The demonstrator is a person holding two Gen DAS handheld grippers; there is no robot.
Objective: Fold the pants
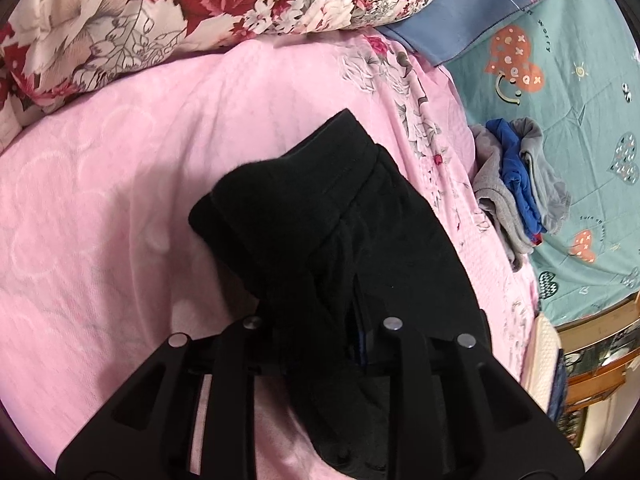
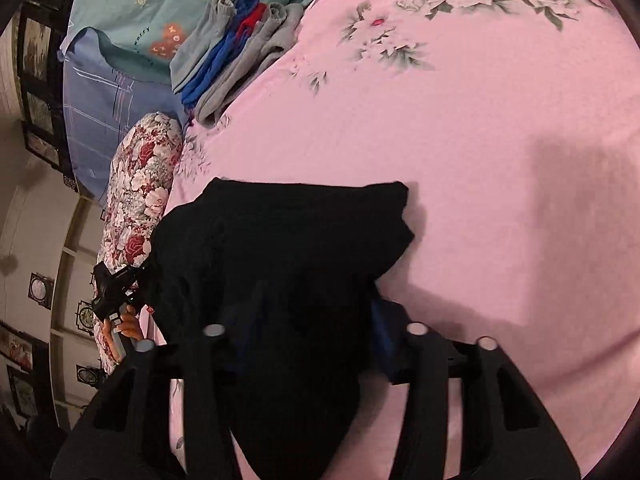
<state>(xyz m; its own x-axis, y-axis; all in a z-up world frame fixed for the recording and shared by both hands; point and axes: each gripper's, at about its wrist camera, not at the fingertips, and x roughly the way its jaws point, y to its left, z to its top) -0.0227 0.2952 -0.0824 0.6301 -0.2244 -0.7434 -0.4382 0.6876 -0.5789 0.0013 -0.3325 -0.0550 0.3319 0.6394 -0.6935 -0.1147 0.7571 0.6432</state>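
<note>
The black pants (image 1: 320, 216) hang bunched over a pink bedspread (image 1: 104, 200), and their ribbed waistband points away from me in the left wrist view. My left gripper (image 1: 320, 340) is shut on the near edge of the cloth, which hides the fingertips. The right wrist view shows the same black pants (image 2: 280, 248) draped over my right gripper (image 2: 312, 344), which is shut on them. At the far left of that view, my left gripper (image 2: 116, 292) and a hand hold the other side of the cloth.
A floral quilt roll (image 1: 192, 12) lies along the far side of the bed. A pile of grey and blue clothes (image 1: 516, 184) sits at the edge of the pink bedspread on a teal sheet (image 1: 580, 80). A blue pillow (image 1: 500, 0) lies beyond.
</note>
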